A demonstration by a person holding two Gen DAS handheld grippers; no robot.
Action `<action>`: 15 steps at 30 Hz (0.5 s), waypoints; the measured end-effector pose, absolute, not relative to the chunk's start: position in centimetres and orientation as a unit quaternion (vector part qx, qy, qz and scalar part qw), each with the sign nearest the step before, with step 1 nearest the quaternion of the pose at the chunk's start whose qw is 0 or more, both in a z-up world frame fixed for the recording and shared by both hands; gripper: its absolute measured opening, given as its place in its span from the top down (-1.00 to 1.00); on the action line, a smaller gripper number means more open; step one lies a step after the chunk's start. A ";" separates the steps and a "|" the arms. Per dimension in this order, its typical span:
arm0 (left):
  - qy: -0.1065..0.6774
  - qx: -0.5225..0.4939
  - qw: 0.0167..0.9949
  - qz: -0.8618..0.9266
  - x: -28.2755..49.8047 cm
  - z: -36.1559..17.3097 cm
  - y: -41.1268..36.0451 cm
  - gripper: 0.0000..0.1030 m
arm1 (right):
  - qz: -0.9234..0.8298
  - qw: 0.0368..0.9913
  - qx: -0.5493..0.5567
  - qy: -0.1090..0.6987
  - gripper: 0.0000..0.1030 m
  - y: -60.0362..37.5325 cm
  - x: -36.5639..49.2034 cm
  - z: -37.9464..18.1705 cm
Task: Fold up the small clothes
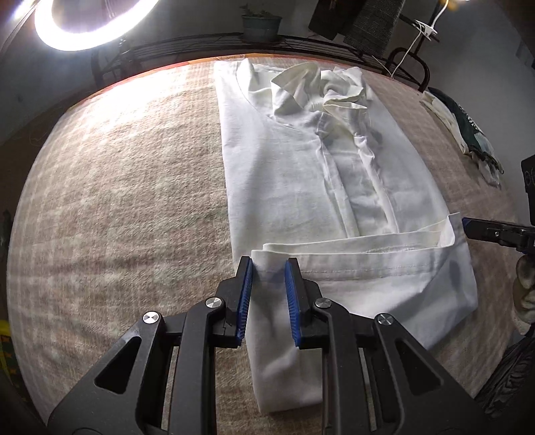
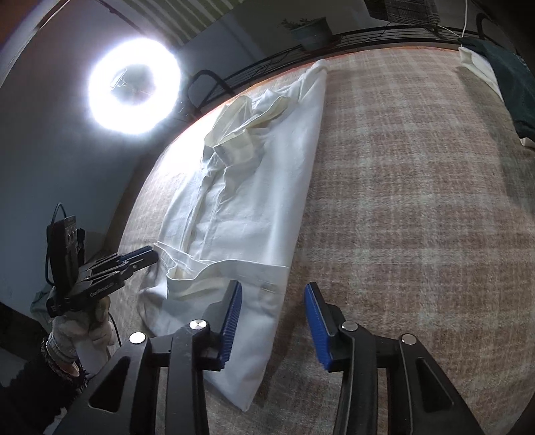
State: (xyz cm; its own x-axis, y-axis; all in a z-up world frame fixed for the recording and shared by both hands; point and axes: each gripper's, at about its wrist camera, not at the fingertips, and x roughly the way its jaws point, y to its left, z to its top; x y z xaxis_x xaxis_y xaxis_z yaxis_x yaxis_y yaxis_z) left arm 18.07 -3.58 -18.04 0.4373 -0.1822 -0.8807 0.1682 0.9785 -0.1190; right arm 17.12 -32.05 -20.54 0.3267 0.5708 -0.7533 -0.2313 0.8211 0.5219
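Note:
A white shirt [image 1: 301,174] lies lengthwise on the beige plaid blanket [image 1: 127,187], sides folded in, collar at the far end, near hem turned up over the body. My left gripper [image 1: 268,264] is open, its blue pads either side of the folded hem's left corner. It also shows in the right wrist view [image 2: 150,256] beside the hem's far corner. My right gripper [image 2: 273,288] is open and empty above the shirt's [image 2: 254,207] near right edge. It shows at the left wrist view's right edge [image 1: 468,227].
A bright ring light [image 1: 90,20] and a potted plant [image 1: 260,25] stand behind a black metal rail [image 1: 200,47] at the blanket's far edge. Dark and white clothes [image 2: 501,73] are piled at the far right corner. A gloved hand [image 2: 80,331] holds the left gripper.

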 end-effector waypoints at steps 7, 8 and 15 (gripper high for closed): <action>0.504 -0.004 0.858 -0.097 18.1 -17.6 -3.3 0.96 | 0.252 0.809 0.134 0.514 0.92 -30.8 17.2 -19.9; 0.502 -0.005 0.860 -0.096 17.9 -17.5 -3.1 0.96 | 0.254 0.812 0.129 0.509 0.96 -30.6 17.1 -19.6; 0.475 -0.019 0.877 -0.069 17.4 -16.1 -1.9 0.99 | 0.249 0.835 0.089 0.482 0.98 -29.3 17.3 -18.4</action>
